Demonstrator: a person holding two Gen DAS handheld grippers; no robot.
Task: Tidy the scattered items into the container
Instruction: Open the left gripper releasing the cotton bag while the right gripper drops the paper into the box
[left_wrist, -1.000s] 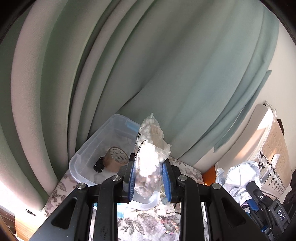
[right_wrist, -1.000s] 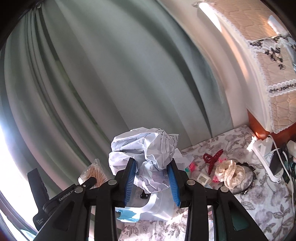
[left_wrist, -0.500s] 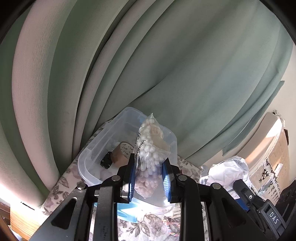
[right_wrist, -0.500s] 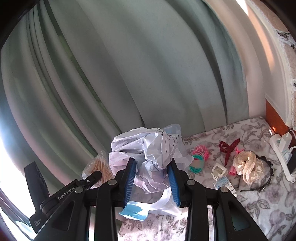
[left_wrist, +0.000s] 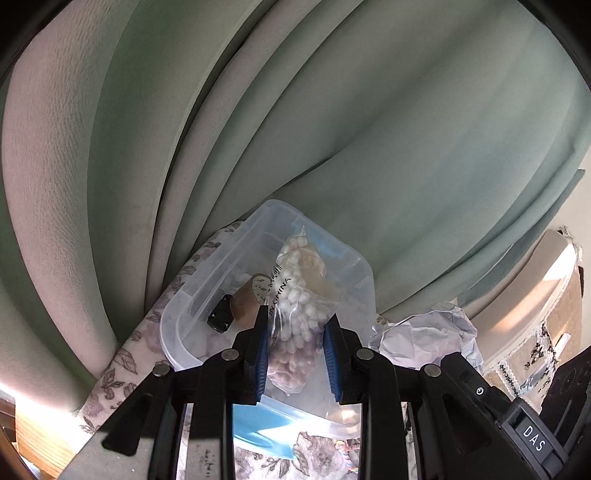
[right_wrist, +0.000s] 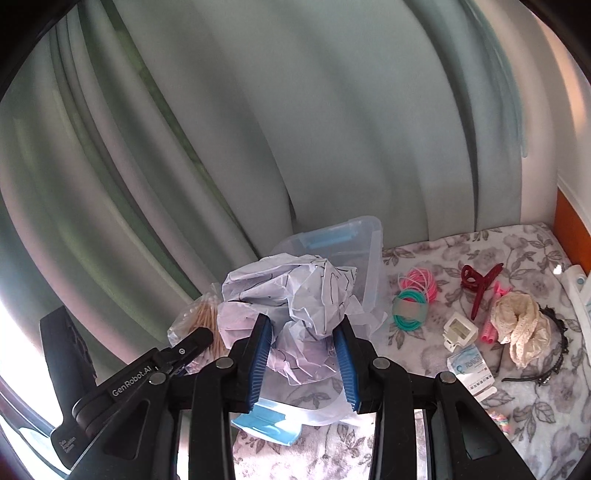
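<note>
— Both hands are loaded, look. The left gripper has its blue pads pressed into a clear bag of white pellets, and the bag hangs right over the clear container.

— And the right?

— The right gripper is clamped on a wad of crumpled white paper, with the tub just behind it toward twelve o'clock. From that side you can see the container's blue latch at its far end.

— What's in the tub already?

— A brown tape roll and a small black thing, both at about ten o'clock from the bag. So I'd lower the bag toward the free side, near one o'clock, and let go only once its bottom is below the rim. It's floppy; dropped from high up it may drape over the wall.

— And the paper?

— Wait until the left hand clears, I'd say; two grippers over one tub will collide. Plenty is left on the floral cloth: pink and teal bands, a dark red hair claw, a cream scrunchie, all toward three o'clock.
</note>
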